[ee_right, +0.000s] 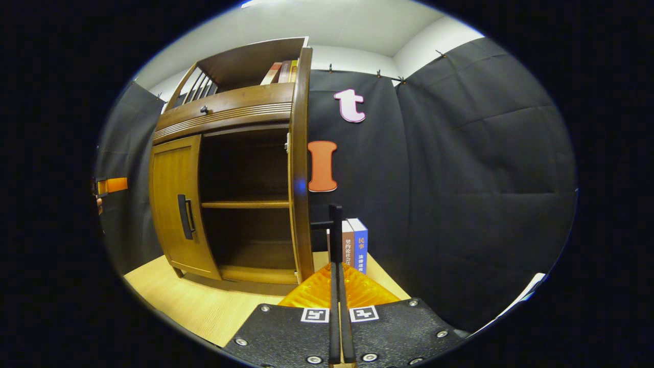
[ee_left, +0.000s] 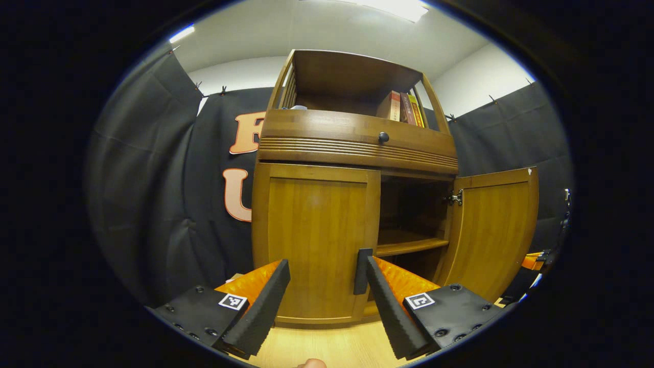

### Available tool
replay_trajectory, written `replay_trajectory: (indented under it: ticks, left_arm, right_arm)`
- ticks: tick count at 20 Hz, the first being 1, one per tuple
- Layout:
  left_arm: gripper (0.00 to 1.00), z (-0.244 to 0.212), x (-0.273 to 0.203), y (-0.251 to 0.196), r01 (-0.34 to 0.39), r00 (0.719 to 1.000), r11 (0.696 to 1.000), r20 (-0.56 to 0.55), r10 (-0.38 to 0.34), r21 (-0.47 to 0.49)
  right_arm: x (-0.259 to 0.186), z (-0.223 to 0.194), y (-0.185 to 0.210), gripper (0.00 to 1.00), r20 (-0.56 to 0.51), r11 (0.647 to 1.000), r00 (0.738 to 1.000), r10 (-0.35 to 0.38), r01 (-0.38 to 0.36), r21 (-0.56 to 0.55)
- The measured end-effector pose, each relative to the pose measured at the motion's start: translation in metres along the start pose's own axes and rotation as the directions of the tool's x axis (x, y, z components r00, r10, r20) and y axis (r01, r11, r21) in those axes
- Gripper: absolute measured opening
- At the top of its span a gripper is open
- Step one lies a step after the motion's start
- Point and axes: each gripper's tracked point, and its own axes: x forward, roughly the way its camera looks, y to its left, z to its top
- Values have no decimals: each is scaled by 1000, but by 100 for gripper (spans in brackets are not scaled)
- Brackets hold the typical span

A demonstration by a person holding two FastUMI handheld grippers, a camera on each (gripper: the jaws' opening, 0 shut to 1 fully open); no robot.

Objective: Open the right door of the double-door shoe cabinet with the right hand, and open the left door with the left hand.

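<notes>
The wooden shoe cabinet [ee_left: 357, 148] stands close ahead. Its left door [ee_left: 317, 245] is closed, with a dark vertical handle [ee_left: 362, 271] at its inner edge. My left gripper [ee_left: 327, 266] is open in front of that door, one finger right beside the handle and the other well to its left. The right door [ee_left: 493, 230] is swung wide open, baring the dark shelves [ee_left: 411, 246]. In the right gripper view this door [ee_right: 300, 168] shows edge-on, and my right gripper [ee_right: 335, 266] is shut on its black handle [ee_right: 335, 230].
Two upright books [ee_right: 355, 245] stand beside the cabinet, near the right door. More books [ee_left: 403, 107] sit on the top shelf above a drawer with a dark knob [ee_left: 383, 137]. The cabinet rests on a light wooden surface [ee_right: 194, 301]. Black cloth walls surround it.
</notes>
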Motion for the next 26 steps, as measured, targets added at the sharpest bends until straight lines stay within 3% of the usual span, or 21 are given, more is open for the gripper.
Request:
replay_trajectory:
  ticks: [1,4,5,6,7,8,10,13,14,15,16,17,18,20,21,23,24,26]
  left_arm:
    - [95,-1,4,-5,1,1000,1000,1,-1,4]
    - [95,-9,20,-20,11,1000,1000,3,-11,24]
    - [95,-14,25,-27,19,1000,1000,-1,-19,24]
    - [95,-18,32,-33,27,1000,999,-10,-27,23]
    - [95,-23,40,-39,33,999,999,-23,-33,19]
    - [95,-29,49,-44,39,999,999,-35,-38,13]
    - [95,-40,63,-49,43,998,999,-45,-43,6]
    - [95,-55,90,-49,29,998,998,-53,-27,47]
    - [96,-61,99,-45,9,999,997,-54,-5,78]
    - [96,-68,108,-41,-6,998,995,-62,13,102]
    - [96,-75,116,-40,-19,997,994,-69,26,107]
    - [96,-83,122,-40,-13,996,995,-83,22,102]
    - [97,-92,127,-42,-6,995,996,-99,16,92]
    - [97,-103,137,-40,-10,994,997,-110,19,77]
    - [97,-107,141,-39,-16,994,997,-110,25,77]
    - [97,-115,145,-41,-11,993,998,-117,19,66]
    - [97,-119,148,-42,0,993,999,-120,6,51]
    - [97,-122,155,-43,-1,993,999,-116,5,42]
  right_arm:
    - [-1,0,-3,1,-1,1000,1000,-6,6,4]
    - [-8,4,-17,4,13,999,999,-38,39,-4]
    - [-8,7,-20,20,18,999,999,-48,48,-4]
    - [-8,8,-24,20,23,998,998,-57,57,-1]
    - [-7,8,-26,10,27,998,998,-65,65,4]
    - [-8,9,-28,24,30,997,997,-75,75,8]
    - [-9,11,-32,17,38,996,995,-88,88,8]
    - [-8,12,-38,65,48,994,993,-109,109,-13]
    - [-9,11,-41,47,50,992,991,-120,121,-18]
    - [-11,12,-45,76,54,991,990,-129,131,-19]
    - [-10,13,-47,68,59,990,989,-136,137,-20]
    - [-10,15,-50,82,64,989,988,-143,144,-21]
    - [-10,17,-52,62,70,988,986,-153,154,-23]
    - [-12,18,-59,88,79,984,981,-175,177,-24]
    - [-13,18,-61,91,81,983,980,-182,184,-23]
    - [-13,18,-63,84,83,981,978,-190,192,-19]
    - [-11,17,-64,74,82,981,978,-193,196,-19]
    - [-12,15,-67,97,80,978,976,-204,206,-24]
